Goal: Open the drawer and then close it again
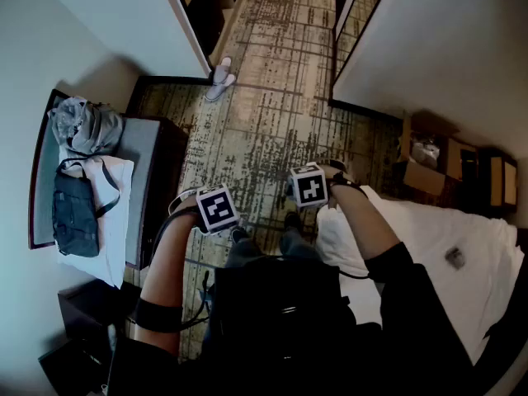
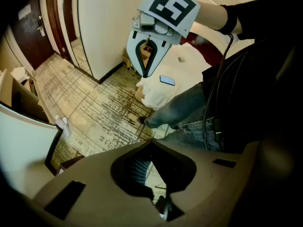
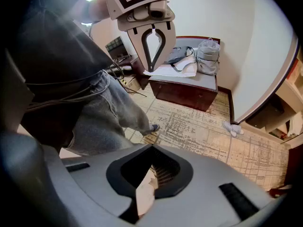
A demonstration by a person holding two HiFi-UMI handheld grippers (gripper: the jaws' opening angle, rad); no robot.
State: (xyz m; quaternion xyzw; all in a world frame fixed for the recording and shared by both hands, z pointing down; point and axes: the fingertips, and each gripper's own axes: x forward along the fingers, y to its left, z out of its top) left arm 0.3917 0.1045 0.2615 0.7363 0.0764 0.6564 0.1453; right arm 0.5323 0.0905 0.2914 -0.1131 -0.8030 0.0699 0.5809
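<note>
A low dark wooden cabinet [image 1: 158,190] [image 3: 182,92] with a grey top stands against the left wall; its front is closed, and I cannot make out a drawer line. Both grippers hang in mid-air over the carpet, pointing steeply down, well away from the cabinet. My left gripper [image 1: 216,209] [image 2: 151,142] [image 3: 152,69] is shut with nothing between its jaws. My right gripper [image 1: 309,186] [image 3: 152,148] [image 2: 146,73] is shut and empty too, level with the left one and a hand's width to its right. In the head view the marker cubes hide both pairs of jaws.
On the cabinet lie a black bag [image 1: 74,209], a grey bag [image 1: 87,124] and a white cloth [image 1: 114,221]. A bed with white sheets [image 1: 445,238] is at the right, with a phone [image 2: 166,80] on it. White slippers [image 1: 221,77] lie on the patterned carpet, and cardboard boxes [image 1: 429,159] stand beyond the bed.
</note>
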